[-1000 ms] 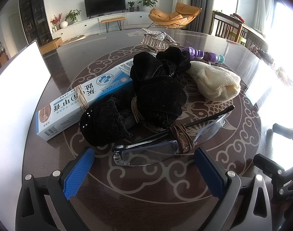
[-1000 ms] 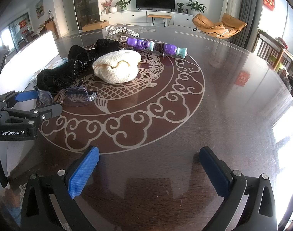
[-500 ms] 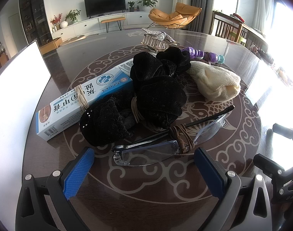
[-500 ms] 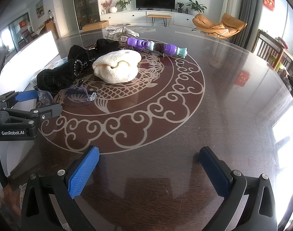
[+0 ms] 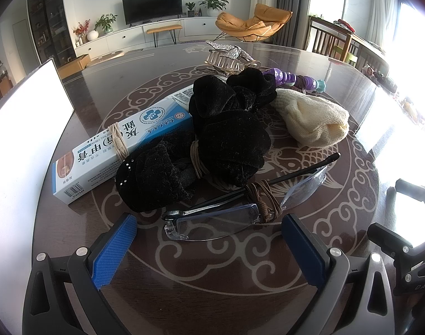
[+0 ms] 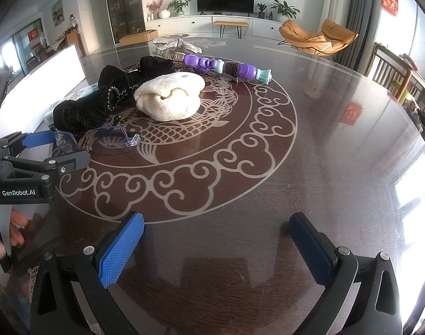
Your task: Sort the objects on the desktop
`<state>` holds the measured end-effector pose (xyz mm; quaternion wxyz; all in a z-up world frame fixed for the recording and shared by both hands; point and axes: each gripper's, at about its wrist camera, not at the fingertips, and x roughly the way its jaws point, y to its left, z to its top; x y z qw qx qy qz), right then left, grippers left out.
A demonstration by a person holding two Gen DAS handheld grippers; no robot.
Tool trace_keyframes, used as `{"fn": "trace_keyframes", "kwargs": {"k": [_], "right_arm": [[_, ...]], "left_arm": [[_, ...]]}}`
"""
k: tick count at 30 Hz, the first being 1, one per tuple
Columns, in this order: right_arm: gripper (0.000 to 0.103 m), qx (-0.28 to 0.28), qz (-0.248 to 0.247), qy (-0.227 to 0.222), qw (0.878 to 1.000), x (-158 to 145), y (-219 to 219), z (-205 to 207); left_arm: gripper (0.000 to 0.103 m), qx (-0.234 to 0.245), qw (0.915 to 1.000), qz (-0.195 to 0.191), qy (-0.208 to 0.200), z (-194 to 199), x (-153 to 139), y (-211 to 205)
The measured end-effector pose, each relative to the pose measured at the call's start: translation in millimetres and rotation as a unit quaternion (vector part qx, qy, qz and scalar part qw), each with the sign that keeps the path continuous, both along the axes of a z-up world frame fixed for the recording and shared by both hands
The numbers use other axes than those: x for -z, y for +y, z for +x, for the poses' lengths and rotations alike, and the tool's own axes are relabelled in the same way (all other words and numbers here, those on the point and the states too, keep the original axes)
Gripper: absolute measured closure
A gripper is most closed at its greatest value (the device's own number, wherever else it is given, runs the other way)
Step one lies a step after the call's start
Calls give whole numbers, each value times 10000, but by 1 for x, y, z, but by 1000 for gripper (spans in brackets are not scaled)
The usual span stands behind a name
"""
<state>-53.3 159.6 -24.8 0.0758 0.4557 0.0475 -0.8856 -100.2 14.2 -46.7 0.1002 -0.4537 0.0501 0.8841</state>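
Observation:
Clear safety glasses (image 5: 240, 209) bound with brown cord lie just beyond my open left gripper (image 5: 209, 240), also in the right wrist view (image 6: 112, 139). Behind them lie a black velvet cloth bundle (image 5: 212, 145), a blue-white medicine box (image 5: 123, 145), a cream knit bundle (image 5: 312, 122), a purple toy (image 5: 293, 79) and a silver hair claw (image 5: 229, 58). My right gripper (image 6: 216, 240) is open and empty over bare table, right of the pile. The left gripper (image 6: 42, 150) shows at the left edge of the right wrist view.
The objects sit on a round dark table (image 6: 296, 167) with a fish and cloud pattern. A white board or box (image 5: 22, 103) stands along the table's left side. Chairs stand beyond the far right edge. The right gripper's body (image 5: 407, 251) shows in the left wrist view.

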Motion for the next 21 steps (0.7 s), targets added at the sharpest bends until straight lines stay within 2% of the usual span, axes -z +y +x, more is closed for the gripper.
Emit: {"fn": "trace_keyframes", "kwargs": {"k": [12, 18, 21], "right_arm": [[0, 1, -2, -1, 10000, 0, 0, 0], [0, 1, -2, -1, 10000, -1, 0, 0], [0, 1, -3, -1, 10000, 0, 0, 0]], "left_arm": [[0, -107, 9999, -20, -59, 2, -1, 0], [0, -141, 9986, 405, 298, 39, -13, -22], [0, -122, 9991, 257, 300, 49, -12, -35]]}}
